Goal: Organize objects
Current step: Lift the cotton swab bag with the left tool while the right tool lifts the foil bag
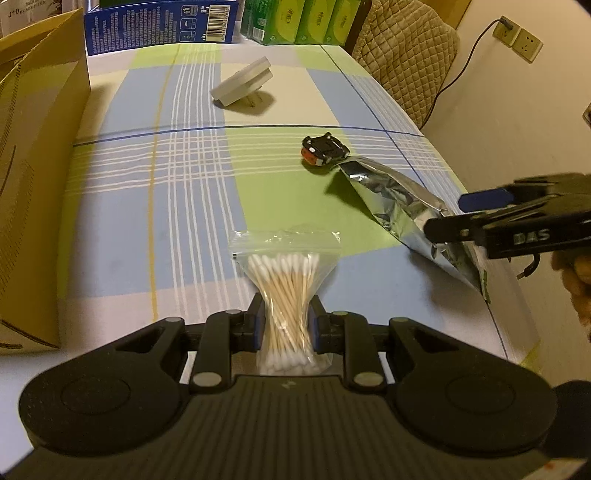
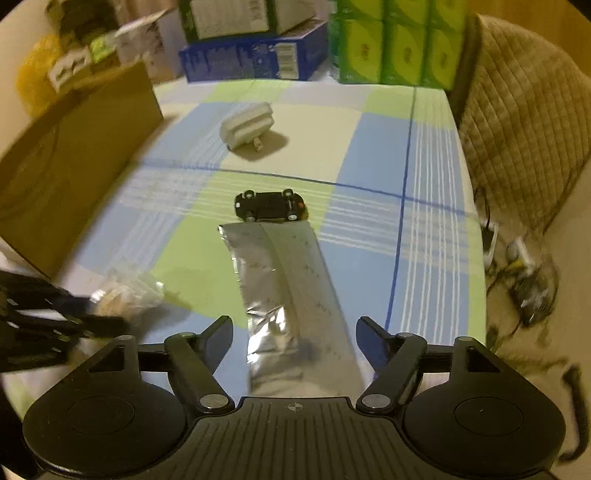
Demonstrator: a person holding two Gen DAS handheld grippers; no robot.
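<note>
My left claw (image 1: 286,325) is clenched on the bag of cotton swabs (image 1: 284,291), pinching its middle so the sticks fan out above and below my blue pads, low in the centre of the left wrist view over the checked counter (image 1: 147,192). My right claw (image 2: 295,332) is released, its fingers spread wide on either side of the silver foil pouch (image 2: 284,280), which lies flat on the cloth and runs up the middle of the right wrist view; I cannot tell whether either finger touches it. Just beyond the pouch's far end sits the toy car (image 2: 269,205), upside down with its wheels up, touching or nearly touching the foil edge. Farther up lies the white plug adapter (image 2: 246,125), well apart from the car. A brown cardboard box (image 1: 37,166) fills the left side, and a blue box (image 1: 159,26) and green packs (image 1: 295,18) line the top edge. Only the right wrist view shows the cables and small gear on the floor (image 2: 528,291) at the right, badly blurred. There the swab bag is a smeared pale patch at lower left. In the left wrist view my right claw enters from the right edge, covering the pouch's near end.
</note>
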